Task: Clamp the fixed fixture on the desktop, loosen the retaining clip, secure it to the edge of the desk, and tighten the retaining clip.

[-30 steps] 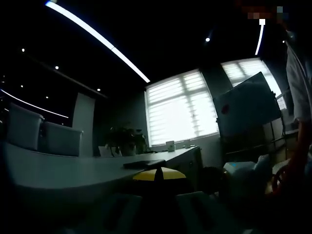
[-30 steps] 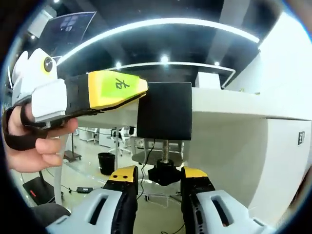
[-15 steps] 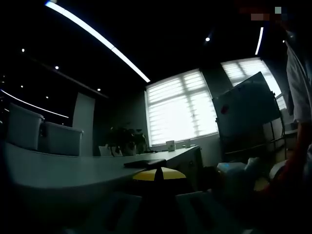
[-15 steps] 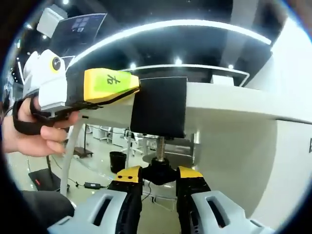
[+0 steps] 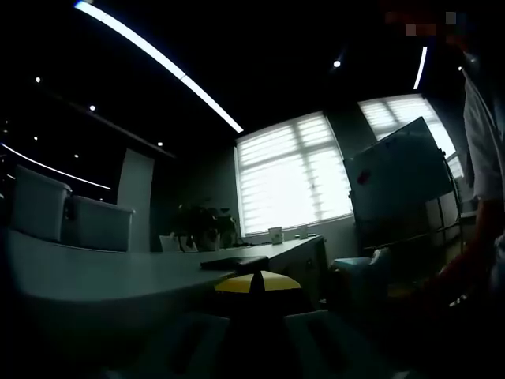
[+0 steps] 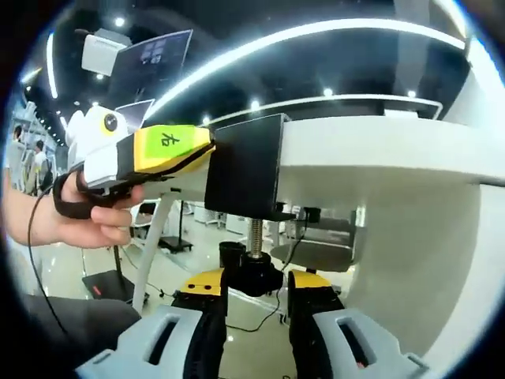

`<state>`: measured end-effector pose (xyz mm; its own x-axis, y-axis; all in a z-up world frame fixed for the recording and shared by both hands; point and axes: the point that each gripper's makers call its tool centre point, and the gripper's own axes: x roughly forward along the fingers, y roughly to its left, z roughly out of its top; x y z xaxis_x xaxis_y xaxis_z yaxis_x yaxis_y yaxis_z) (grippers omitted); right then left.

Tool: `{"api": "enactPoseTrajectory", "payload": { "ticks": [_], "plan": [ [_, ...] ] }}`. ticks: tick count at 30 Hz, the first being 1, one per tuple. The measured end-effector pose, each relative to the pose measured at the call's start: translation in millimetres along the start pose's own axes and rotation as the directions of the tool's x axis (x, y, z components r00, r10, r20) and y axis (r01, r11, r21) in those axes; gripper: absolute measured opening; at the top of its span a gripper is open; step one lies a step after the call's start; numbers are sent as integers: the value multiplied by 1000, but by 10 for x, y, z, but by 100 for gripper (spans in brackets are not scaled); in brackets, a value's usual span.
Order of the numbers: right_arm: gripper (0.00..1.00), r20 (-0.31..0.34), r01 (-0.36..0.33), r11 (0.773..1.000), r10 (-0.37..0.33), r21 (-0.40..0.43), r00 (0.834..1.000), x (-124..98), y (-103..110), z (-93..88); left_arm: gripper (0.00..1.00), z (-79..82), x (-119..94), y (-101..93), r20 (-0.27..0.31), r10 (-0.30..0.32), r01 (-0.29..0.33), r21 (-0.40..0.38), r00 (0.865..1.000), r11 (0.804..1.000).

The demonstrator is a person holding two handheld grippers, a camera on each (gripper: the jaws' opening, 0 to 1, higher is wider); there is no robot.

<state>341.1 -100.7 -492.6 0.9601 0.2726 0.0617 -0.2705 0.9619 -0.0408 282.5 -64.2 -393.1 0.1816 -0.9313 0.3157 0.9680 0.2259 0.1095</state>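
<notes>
In the right gripper view, the black clamp (image 6: 245, 167) sits on the edge of the white counter (image 6: 371, 146), straight ahead of the right tool (image 6: 256, 286). Its screw (image 6: 256, 235) hangs down under the edge, with the black knob (image 6: 254, 272) at its lower end. The right tool is pinching this knob between its yellow tips. The left tool (image 6: 207, 150) comes in from the left, held by a hand (image 6: 95, 223), and its yellow tip touches the side of the clamp. If it is spread or pressed together, one cannot tell. The left gripper view is dark; the counter (image 5: 118, 276) stretches ahead toward bright windows (image 5: 293, 174).
</notes>
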Motion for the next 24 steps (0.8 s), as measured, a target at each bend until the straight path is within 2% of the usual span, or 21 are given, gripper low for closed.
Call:
{"api": "enactPoseTrajectory", "payload": {
  "ticks": [2,4,6,7,9,10,11,14,18,22,24],
  "plan": [
    [39,-5,10,1000,-10,-18,1000,7,46,-45,1,-9,6,-12,-1,0,0,-2,1000,1000],
    [40,17,88,996,-88,-17,996,-16,12,-38,1,-12,4,-18,-4,2,-2,3,1000,1000],
    [40,27,145,989,-146,23,989,-55,24,-33,1,-11,1,-23,-6,3,-3,0,1000,1000],
    [40,26,176,984,-176,6,984,-87,3,-39,1,-12,-1,-24,-6,3,-3,1,1000,1000],
    [40,31,242,962,-240,-127,970,-106,-27,-3,1,-14,-5,-19,-6,1,-1,1,1000,1000],
    [40,40,271,952,-268,-139,962,-117,-40,16,1,-13,-6,-21,-7,0,0,1,1000,1000],
    [40,43,271,955,-268,-123,963,-113,-8,25,1,-12,-8,-24,-7,0,0,1,1000,1000],
    [40,49,339,937,-336,-85,940,-181,-89,64,1,-6,-9,-34,-9,0,0,4,1000,1000],
    [37,70,350,934,-345,-69,936,-212,-20,169,1,9,-3,-43,-5,1,-1,4,1000,1000],
    [24,92,345,934,-337,-89,937,-187,36,249,1,19,5,-44,-5,3,-3,6,1000,1000],
    [22,90,341,934,-333,-104,939,-170,45,252,1,25,7,-41,-6,3,-3,12,1000,1000]
  ]
}}
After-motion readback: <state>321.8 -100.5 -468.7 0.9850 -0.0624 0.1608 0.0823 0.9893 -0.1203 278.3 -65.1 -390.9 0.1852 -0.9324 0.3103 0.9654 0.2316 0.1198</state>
